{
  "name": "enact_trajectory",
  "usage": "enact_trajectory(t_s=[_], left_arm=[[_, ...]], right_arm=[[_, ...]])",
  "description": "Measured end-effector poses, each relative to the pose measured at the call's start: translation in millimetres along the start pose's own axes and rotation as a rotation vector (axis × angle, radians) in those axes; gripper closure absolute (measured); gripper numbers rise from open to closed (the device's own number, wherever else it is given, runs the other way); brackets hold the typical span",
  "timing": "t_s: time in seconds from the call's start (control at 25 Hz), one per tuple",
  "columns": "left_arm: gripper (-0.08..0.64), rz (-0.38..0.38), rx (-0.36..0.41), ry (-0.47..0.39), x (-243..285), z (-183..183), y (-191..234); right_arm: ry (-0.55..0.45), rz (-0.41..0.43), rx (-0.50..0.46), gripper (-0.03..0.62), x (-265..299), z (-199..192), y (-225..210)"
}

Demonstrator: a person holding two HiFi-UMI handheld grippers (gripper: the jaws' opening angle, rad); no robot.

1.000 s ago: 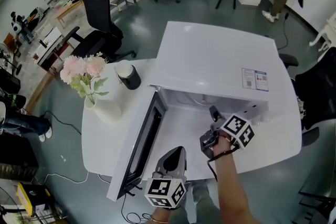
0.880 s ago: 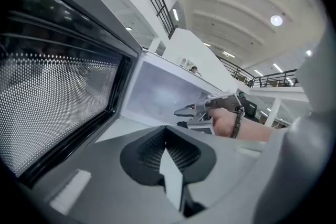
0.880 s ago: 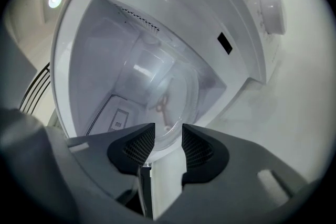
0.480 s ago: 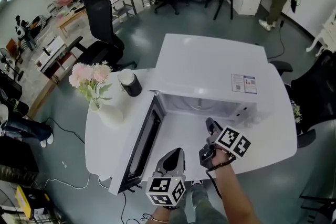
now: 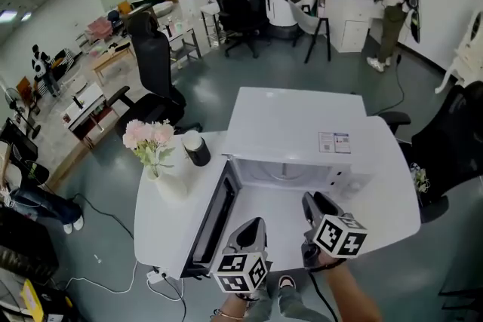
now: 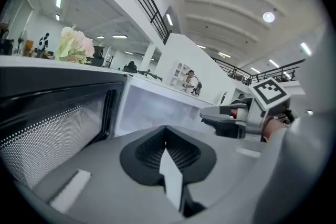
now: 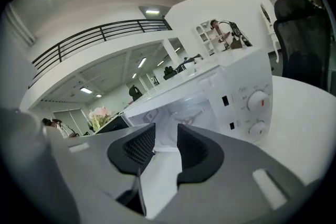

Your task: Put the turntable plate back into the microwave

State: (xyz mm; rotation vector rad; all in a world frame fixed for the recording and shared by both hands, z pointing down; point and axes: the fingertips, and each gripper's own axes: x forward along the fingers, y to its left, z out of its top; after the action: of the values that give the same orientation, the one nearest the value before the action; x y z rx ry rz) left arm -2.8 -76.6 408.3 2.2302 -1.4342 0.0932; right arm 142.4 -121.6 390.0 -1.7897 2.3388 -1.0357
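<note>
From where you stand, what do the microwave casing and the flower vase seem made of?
Microwave casing: probably painted sheet metal; flat, smooth, even white panels with crisp edges.
Vase: perhaps glazed ceramic or plastic; opaque, smooth white, the look leaves it open.

Plain white on the microwave (image 5: 302, 124) and the table (image 5: 162, 222). Black with fine dotted mesh on the door (image 6: 47, 134). At nine o'clock of the microwave: pink flowers (image 5: 149, 134), white vase (image 5: 172, 185), black cup (image 5: 196, 149) with white top. Black-and-white square markers on the grey left gripper (image 5: 258, 224) and right gripper (image 5: 309, 200). Red mark on the white dial (image 7: 257, 101).
</note>
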Motion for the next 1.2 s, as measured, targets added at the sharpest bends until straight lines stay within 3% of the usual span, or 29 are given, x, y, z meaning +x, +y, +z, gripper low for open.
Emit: enact_trajectory(t_s=[0.2,0.32,0.52,0.8,1.2], left_arm=[[0.560,0.000,0.007,-0.017,4,20,-7],[0.560,-0.009,0.029,-0.036,6,33,-14],[0.560,-0.013,0.064,-0.052,10,43,-18],[0.560,-0.024,0.091,-0.044,15,43,-24],[0.560,-0.027,0.106,-0.032,24,44,-22]], right_arm=[[-0.048,0.003,-0.039,0.470,-32,16,2],[-0.071,-0.035,-0.060,0.533,-51,20,-6],[-0.096,-0.091,-0.089,0.579,-77,21,-18],[-0.119,-0.177,-0.130,0.581,-104,15,-37],[-0.131,-0.197,-0.126,0.581,-100,13,-41]])
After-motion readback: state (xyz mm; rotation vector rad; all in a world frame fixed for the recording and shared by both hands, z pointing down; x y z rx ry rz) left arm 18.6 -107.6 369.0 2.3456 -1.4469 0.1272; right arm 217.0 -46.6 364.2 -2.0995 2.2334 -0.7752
